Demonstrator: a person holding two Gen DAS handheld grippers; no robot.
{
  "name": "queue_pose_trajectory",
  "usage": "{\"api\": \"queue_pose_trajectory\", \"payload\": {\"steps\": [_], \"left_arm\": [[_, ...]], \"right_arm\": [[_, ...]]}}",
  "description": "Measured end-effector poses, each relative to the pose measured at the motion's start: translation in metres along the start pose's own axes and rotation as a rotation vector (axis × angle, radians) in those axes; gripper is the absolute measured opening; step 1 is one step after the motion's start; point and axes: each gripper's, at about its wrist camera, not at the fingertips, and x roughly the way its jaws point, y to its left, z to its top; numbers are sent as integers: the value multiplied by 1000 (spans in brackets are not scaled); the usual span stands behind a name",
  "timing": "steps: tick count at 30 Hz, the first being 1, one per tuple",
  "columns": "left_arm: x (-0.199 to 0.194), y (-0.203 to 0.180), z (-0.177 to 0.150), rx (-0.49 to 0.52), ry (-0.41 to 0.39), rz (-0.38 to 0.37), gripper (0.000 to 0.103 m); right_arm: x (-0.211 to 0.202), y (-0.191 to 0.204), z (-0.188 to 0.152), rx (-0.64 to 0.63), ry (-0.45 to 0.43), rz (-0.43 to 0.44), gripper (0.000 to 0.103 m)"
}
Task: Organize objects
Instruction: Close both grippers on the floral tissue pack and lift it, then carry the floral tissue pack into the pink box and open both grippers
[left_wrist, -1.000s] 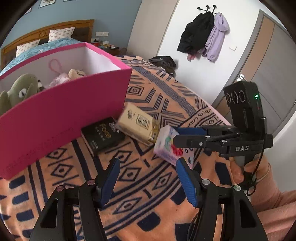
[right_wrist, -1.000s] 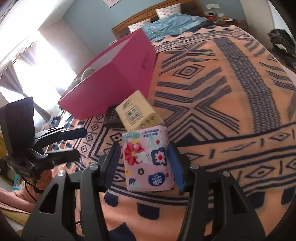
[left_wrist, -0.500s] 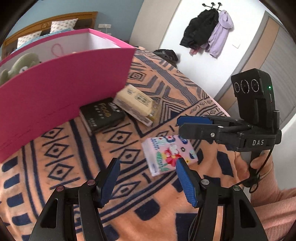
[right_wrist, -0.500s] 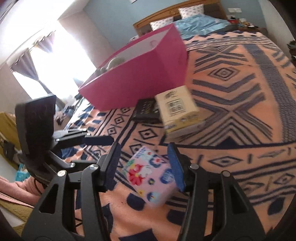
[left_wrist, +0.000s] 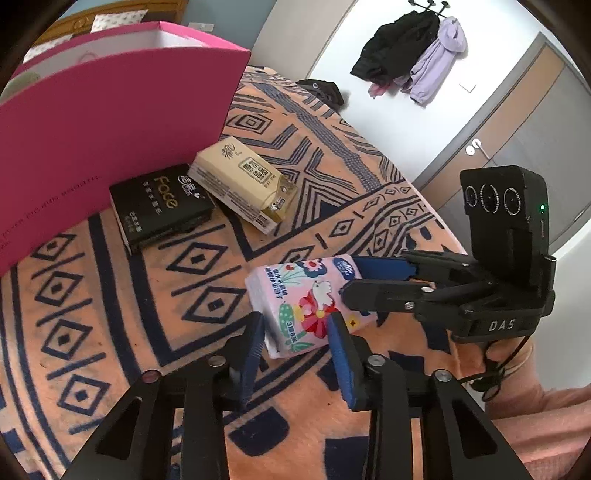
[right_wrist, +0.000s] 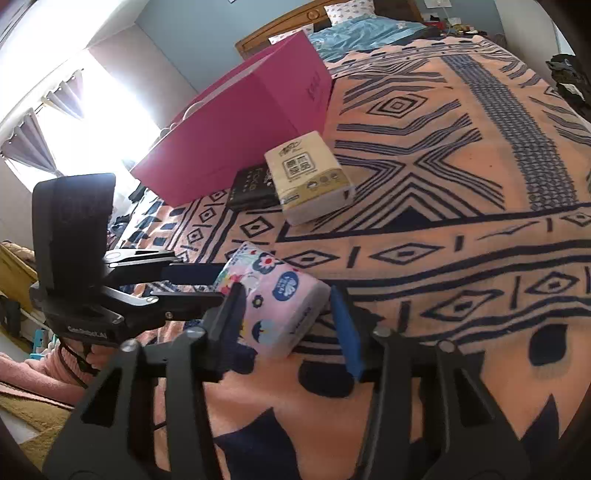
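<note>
A pink flowered tissue pack (left_wrist: 295, 291) (right_wrist: 280, 306) lies on the orange patterned blanket (left_wrist: 184, 280). My left gripper (left_wrist: 295, 321) (right_wrist: 218, 286) is shut on its near end. My right gripper (right_wrist: 286, 295) (left_wrist: 351, 278) straddles the other end. Its jaws are closing, with the left pad at the pack and a thin gap at the right pad. Beyond them, a yellow tissue pack (left_wrist: 240, 181) (right_wrist: 306, 173) leans on a black tissue pack (left_wrist: 159, 206) (right_wrist: 251, 188). Both lie against the open pink box (left_wrist: 110, 122) (right_wrist: 251, 122).
A soft toy peeks over the pink box's rim at far left. A dark bag (left_wrist: 325, 90) sits at the bed's far edge. Coats (left_wrist: 406, 55) hang on the wall by a door (left_wrist: 517, 147). A person's pink sleeve (left_wrist: 535, 424) is behind the right gripper.
The pink pack, held upright in my right gripper a second ago, now lies on the blanket. My left gripper has come down and shut on it. My right gripper's jaws have narrowed.
</note>
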Motion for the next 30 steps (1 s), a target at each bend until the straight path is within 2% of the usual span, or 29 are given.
{"api": "queue_pose_trajectory", "payload": {"steps": [4, 12, 23, 30], "left_arm": [[-2, 0, 0, -9, 1, -8, 35], [-15, 0, -2, -9, -30, -2, 35], [-63, 4, 13, -3, -150, 47, 35], [-97, 7, 37, 13, -232, 105, 35]], "right_arm": [[3, 0, -1, 10, 5, -11, 43], [1, 12, 4, -17, -5, -7, 42], [-3, 44, 37, -120, -58, 21, 42], [-6, 69, 74, -199, -106, 44, 42]]}}
